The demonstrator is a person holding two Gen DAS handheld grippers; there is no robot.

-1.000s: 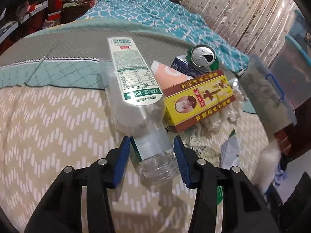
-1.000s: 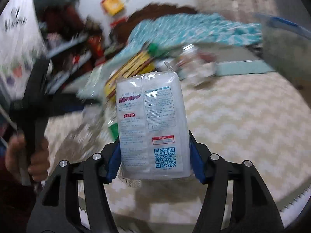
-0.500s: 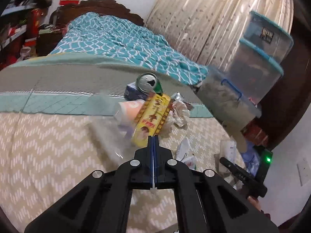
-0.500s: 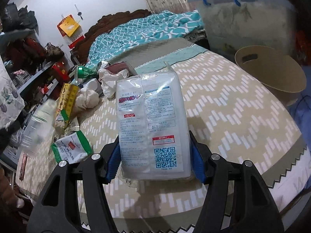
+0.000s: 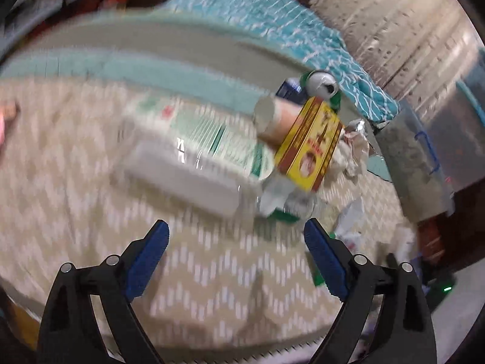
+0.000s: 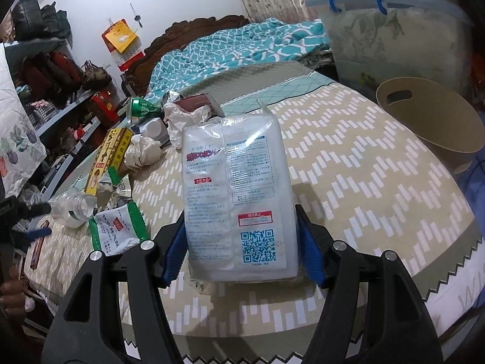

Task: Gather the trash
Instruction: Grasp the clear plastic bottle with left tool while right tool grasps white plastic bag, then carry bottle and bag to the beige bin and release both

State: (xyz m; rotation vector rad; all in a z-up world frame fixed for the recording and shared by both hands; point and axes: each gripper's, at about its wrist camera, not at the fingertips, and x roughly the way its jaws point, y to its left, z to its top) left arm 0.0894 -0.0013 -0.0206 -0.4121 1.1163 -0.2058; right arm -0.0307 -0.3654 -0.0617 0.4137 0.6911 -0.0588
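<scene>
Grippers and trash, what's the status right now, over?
Left gripper open, empty, short of the plastic bottle. Right gripper shut on white packet. Beige bin beside bed, path looks clear.

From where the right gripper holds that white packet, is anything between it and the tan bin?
Nothing visible. The right gripper is shut on the white packet; the tan bin stands beyond the bed's right edge, and only bare chevron bedspread lies between. The trash pile, including the yellow box, sits off to the left.
</scene>
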